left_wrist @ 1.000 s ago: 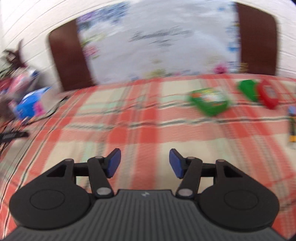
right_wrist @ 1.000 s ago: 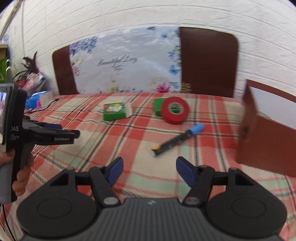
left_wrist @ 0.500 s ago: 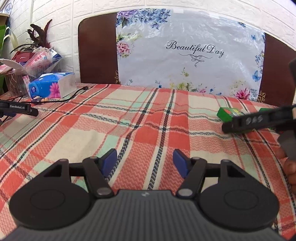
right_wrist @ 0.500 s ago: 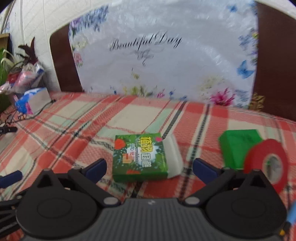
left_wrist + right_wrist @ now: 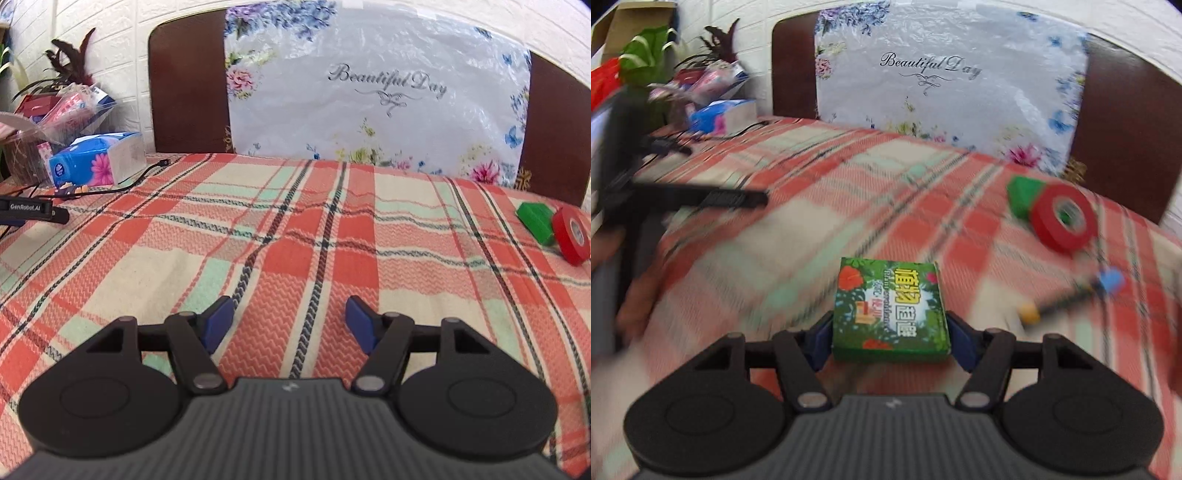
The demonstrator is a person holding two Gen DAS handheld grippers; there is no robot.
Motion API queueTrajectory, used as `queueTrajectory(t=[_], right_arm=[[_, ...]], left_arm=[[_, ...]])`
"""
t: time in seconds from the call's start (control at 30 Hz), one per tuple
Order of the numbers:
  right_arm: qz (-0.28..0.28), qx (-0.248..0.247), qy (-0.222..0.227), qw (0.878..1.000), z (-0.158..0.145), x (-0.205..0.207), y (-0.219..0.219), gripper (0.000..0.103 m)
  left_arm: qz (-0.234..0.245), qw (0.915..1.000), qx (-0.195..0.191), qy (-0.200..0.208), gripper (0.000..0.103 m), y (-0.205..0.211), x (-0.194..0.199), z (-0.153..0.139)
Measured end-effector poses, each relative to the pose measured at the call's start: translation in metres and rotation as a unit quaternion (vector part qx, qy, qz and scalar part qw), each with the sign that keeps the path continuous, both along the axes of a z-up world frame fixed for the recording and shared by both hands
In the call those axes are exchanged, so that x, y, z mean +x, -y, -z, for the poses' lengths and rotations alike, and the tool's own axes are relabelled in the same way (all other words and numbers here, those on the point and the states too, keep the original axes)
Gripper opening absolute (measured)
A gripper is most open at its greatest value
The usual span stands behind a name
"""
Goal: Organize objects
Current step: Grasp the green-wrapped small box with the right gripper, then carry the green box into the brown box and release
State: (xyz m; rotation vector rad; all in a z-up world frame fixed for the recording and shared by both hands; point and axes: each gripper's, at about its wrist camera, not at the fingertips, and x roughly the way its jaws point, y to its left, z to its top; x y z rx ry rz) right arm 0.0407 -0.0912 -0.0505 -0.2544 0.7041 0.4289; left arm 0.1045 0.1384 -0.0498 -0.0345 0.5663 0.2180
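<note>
Over the red-and-cream plaid tablecloth (image 5: 820,206), the right gripper (image 5: 890,338) has just been closing and now clamps the green printed cardboard box (image 5: 891,306) between its pads. The left gripper (image 5: 290,325) stands apart, empty. Next likely calls for lifting the box toward the red tape roll (image 5: 1063,219) ahead-right.

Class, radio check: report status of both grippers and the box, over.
Right gripper just closed on green box, pads at both sides. Left gripper open, empty. Red tape and pen lie clear, to the right.
</note>
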Motion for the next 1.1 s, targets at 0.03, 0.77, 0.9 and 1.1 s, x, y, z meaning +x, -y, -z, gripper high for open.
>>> queueTrajectory(t=[0.03,0.77,0.9,1.1], right_arm=[[0.021,-0.009,0.010,1.000,-0.001,-0.017,0.017,0.062],[0.151,0.010,0.047,0.987,-0.001,-0.069,0.120,0.062],[0.160,0.017,0.094,0.983,-0.009,-0.077,0.122,0.061],[0.220,0.038,0.200,0.954,-0.050,-0.061,0.160,0.061]], left_arm=[[0.003,0.9999,0.015,-0.005,0.069,0.005,0.000,0.000],[0.339,0.9021,-0.149,-0.222,0.044,0.249,-0.051,-0.027],[0.371,0.8965,-0.135,-0.202,0.038,0.272,-0.051,-0.061],[0.417,0.8907,-0.127,-0.128,0.038,0.318,-0.026,-0.120]])
